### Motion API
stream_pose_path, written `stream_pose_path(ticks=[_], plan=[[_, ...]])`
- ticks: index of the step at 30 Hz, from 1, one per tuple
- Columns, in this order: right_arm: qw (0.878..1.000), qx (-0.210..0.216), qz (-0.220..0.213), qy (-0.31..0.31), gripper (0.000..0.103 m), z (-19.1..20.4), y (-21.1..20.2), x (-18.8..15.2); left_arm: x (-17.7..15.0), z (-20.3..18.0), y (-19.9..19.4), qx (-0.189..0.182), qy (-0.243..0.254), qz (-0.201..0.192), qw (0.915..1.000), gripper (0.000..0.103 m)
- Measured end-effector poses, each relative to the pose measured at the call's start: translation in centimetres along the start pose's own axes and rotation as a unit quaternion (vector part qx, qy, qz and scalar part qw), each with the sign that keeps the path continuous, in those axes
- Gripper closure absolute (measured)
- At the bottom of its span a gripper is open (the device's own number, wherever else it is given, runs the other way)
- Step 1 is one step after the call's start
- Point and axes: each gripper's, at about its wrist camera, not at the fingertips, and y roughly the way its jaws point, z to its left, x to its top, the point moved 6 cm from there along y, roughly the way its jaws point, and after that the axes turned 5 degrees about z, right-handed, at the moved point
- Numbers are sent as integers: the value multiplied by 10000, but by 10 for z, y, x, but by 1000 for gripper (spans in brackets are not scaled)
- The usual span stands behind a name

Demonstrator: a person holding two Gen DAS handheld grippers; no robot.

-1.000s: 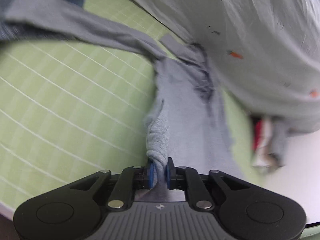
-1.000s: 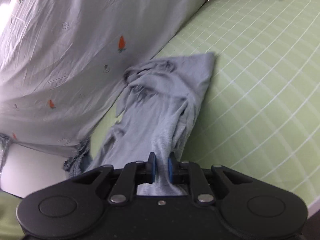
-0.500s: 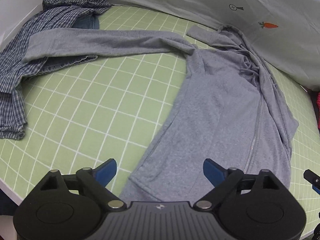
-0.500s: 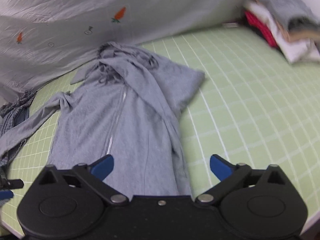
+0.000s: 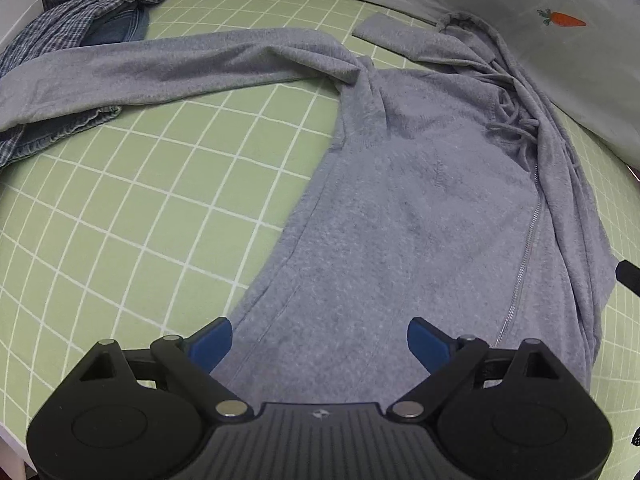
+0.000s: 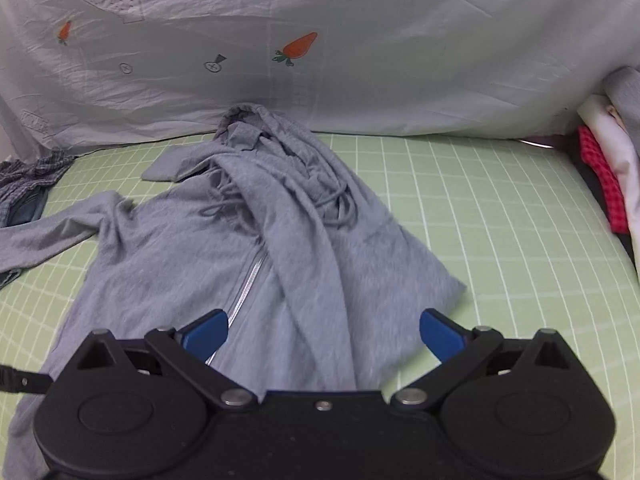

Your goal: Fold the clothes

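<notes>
Hoodie (image 5: 400, 216), grey fleecy knit with metal zipper, sprawled on green gridded mat (image 5: 140, 208); sleeve toward 10 o'clock. My left jaws (image 5: 319, 342) and right jaws (image 6: 323, 330) gape wide, gripping nothing.

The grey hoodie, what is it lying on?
The grey hoodie lies on a green gridded mat. Its long sleeve crosses a checked shirt at the far end. Whatever lies beneath the hoodie's body is covered.

We count one grey zip hoodie (image 5: 400, 208) on green grid mat (image 5: 140, 208); one checked shirt (image 5: 80, 4) heaped at far left; one stack of folded clothes (image 6: 612, 168) at right; three carrots (image 6: 298, 46) printed on backdrop sheet (image 6: 360, 20); two tools, left tool (image 5: 320, 344), right tool (image 6: 323, 330).
</notes>
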Motion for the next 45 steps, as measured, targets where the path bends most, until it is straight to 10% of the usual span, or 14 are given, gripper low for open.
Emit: stream_pose_path(ticks=[12, 19, 25, 28, 30, 35, 45], plan=[[9994, 255, 217, -18, 100, -8, 92, 39, 55, -20, 45, 391, -66, 365, 9985, 7], [9880, -1031, -1057, 449, 101, -61, -23, 27, 58, -29, 25, 274, 2, 172, 9995, 7], [9723, -2053, -256, 1090, 100, -126, -51, -33, 38, -28, 3, 125, 21, 11, 9999, 7], [9747, -1867, -52, 1230, 94, -128, -48, -47, 29, -35, -3, 72, 43, -39, 10000, 7], [9778, -1641, -45, 1299, 58, -123, -48, -51, 23, -39, -6, 55, 90, -69, 9999, 7], [9916, -1060, -366, 637, 27, -87, -36, -23, 11, -44, -11, 63, 208, -43, 9998, 7], [9959, -734, 6, -523, 23, -67, 62, 24, 22, -55, -6, 376, 415, 53, 9984, 7]])
